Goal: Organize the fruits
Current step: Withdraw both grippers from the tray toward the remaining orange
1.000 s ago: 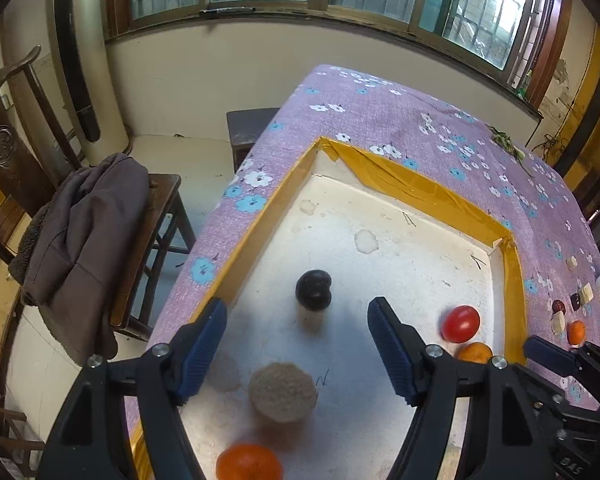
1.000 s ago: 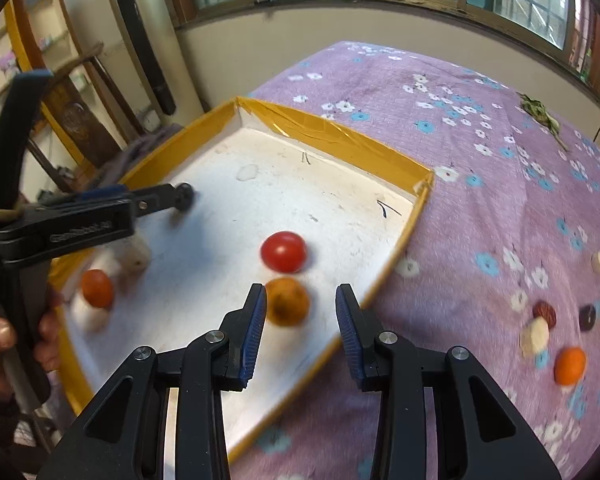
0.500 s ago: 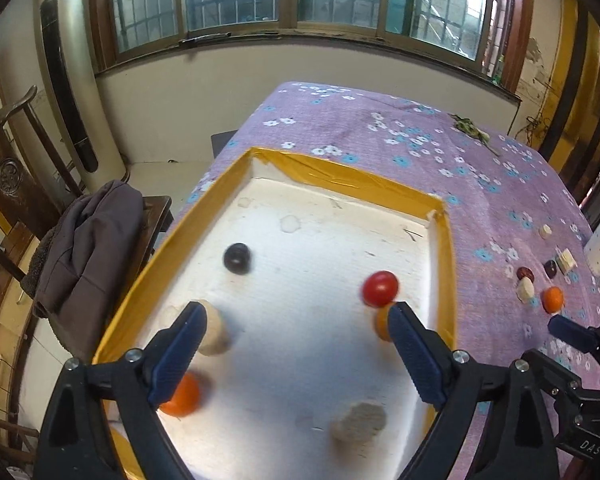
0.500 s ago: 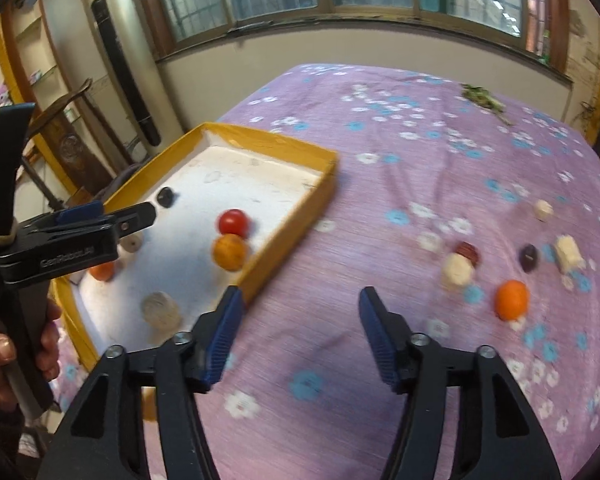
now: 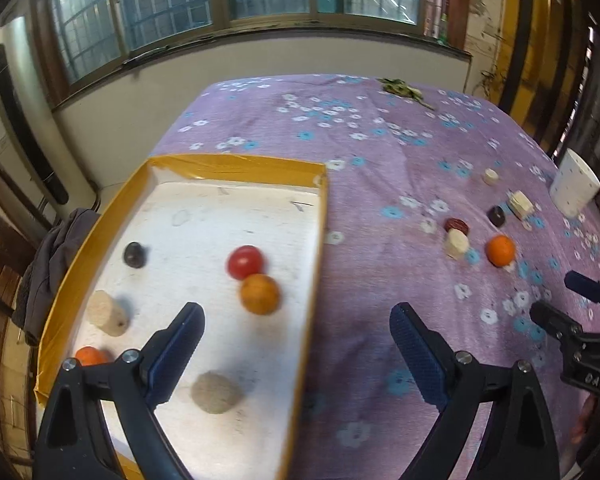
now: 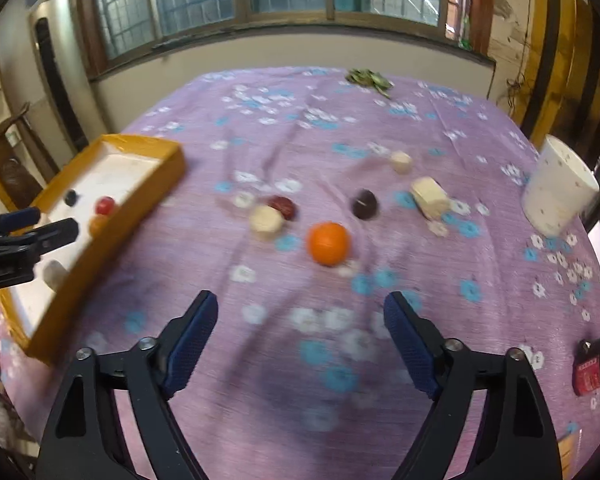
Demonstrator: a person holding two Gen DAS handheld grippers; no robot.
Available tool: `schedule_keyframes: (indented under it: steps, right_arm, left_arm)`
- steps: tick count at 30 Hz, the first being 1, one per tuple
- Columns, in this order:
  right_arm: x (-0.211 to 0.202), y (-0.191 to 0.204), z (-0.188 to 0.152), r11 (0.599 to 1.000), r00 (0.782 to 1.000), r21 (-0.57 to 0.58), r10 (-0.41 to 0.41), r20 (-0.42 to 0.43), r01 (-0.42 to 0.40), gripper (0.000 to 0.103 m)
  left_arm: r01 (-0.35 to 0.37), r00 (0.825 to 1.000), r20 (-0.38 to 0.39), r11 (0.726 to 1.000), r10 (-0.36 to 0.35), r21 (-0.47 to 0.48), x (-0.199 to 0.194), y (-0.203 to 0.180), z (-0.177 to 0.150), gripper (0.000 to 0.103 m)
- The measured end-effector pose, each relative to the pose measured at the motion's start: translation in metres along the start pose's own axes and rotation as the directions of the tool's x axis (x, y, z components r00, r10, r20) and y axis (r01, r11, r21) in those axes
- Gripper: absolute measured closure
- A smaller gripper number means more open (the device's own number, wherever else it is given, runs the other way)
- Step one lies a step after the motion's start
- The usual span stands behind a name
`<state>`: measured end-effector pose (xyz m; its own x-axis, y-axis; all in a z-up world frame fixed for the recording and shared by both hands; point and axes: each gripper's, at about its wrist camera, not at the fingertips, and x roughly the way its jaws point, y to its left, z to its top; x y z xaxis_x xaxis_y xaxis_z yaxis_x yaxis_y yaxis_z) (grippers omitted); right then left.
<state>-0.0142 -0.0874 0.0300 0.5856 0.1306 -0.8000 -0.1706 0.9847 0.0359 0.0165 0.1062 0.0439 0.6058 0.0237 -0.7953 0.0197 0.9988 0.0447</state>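
The right gripper [image 6: 300, 344] is hanging over bare purple cloth with its jaws spread and nothing between them; they have just been opening, which fits a gripper freed of its load and readying for another fruit. The nearest candidate, the orange [image 6: 327, 249], is lying at about twelve o'clock from its fingertips, apart from them. Beyond it, a dark plum-like fruit [image 6: 364, 204] is sitting at one o'clock, and a red date [image 6: 283, 206] is touching a pale round piece [image 6: 266, 219] at eleven o'clock (these loose ones are probably still waiting to be sorted).

The left gripper [image 5: 298, 354] is also standing wide apart and empty, straddling the right wall of the yellow-rimmed tray [image 5: 236, 165]. Inside the tray, collected pieces are resting: a red tomato [image 5: 245, 262] touching an orange fruit [image 5: 260, 294] at eleven o'clock from the jaws, a dark fruit [image 5: 135, 255] at ten o'clock, a pale cylinder [image 5: 109, 314] and a small orange [image 5: 90, 356] at nine o'clock. The raised walls are likely keeping round fruit from rolling away. A white cup [image 6: 556, 192] is standing at two o'clock from the right gripper, well apart.
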Motion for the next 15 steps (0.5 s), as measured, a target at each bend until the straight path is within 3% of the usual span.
schedule_keyframes:
  steps: [5,11,15]
  right_arm:
    - [0.013,-0.023,0.007,0.998,0.999,0.024,0.051,-0.017,-0.051,0.017]
    - [0.038,-0.023,0.022,0.993,0.993,-0.003,0.117,-0.022,-0.117,0.019]
    - [0.060,-0.026,0.029,0.989,0.988,0.004,0.145,-0.058,-0.145,0.037]
  left_arm:
    - [0.012,1.000,-0.025,0.999,-0.010,0.044,0.004,-0.027,-0.002,0.008]
    - [-0.001,0.998,-0.055,0.997,0.005,0.078,0.011,-0.046,-0.002,0.008]
    - [-0.011,0.997,-0.071,0.996,0.017,0.084,0.018,-0.054,0.001,0.008]
